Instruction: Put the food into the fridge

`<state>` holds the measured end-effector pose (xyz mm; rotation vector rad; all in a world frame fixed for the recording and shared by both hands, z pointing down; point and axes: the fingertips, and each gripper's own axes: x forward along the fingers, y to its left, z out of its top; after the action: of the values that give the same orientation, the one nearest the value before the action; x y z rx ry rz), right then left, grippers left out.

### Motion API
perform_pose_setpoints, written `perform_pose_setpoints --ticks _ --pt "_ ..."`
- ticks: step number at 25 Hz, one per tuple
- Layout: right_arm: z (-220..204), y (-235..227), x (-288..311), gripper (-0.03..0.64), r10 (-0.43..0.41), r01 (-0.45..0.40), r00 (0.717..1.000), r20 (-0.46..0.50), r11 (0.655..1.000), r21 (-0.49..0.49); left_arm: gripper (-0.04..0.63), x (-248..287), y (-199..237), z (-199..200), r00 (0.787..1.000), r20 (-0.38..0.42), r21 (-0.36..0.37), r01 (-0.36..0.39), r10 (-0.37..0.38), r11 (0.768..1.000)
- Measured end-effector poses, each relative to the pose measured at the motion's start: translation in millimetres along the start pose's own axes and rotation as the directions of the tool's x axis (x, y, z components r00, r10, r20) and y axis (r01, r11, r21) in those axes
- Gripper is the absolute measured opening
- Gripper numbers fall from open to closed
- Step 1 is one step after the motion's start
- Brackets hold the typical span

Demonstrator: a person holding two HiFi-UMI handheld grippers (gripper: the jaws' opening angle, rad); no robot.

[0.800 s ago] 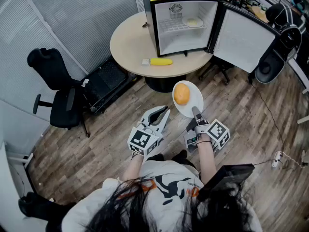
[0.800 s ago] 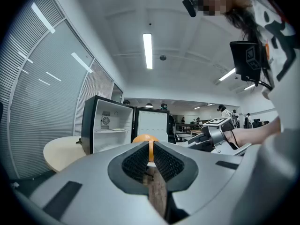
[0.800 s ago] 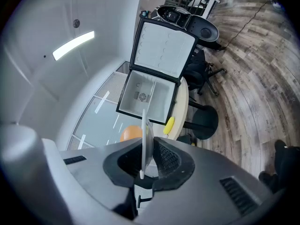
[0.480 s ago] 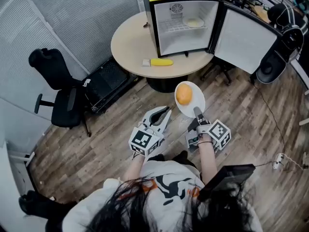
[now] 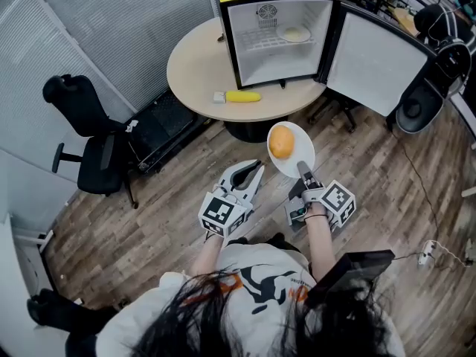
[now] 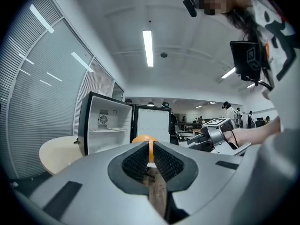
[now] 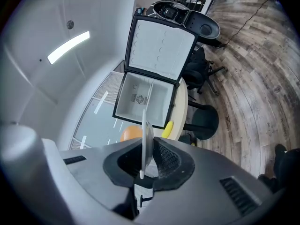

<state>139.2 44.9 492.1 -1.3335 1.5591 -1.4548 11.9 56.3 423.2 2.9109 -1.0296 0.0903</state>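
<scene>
right hand-held gripper clamped on plate rim, orange food on plate (just beyond jaws)

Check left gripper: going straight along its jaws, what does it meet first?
Probably the orange on the plate the right gripper holds: it sits centred ahead of the left gripper. Depth is unclear; the open fridge lies beyond.

The right gripper holds a white plate bearing an orange near the open fridge.
</scene>
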Motion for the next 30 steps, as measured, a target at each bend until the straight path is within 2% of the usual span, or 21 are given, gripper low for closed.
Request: perform_pose_setpoints --ticks 11,23,30 --pt "38 -13 19 0.038 0.006 -0.006 0.999 -0.054 1.0 0.006 0.025 41 -2 3 0.998 0.023 0.0 -0.059 0.059 0.998" --pt "41 -30 29 0.038 -0.008 0.012 0.994 -0.106 0.999 0.033 0.025 51 -6 -9 0.997 -0.026 -0.014 -0.08 0.079 0.997" --pt "41 -30 54 0.038 -0.008 0.012 0.993 -0.115 0.999 0.035 0.025 55 15 -14 0.996 -0.033 -0.019 -0.086 0.085 0.996"
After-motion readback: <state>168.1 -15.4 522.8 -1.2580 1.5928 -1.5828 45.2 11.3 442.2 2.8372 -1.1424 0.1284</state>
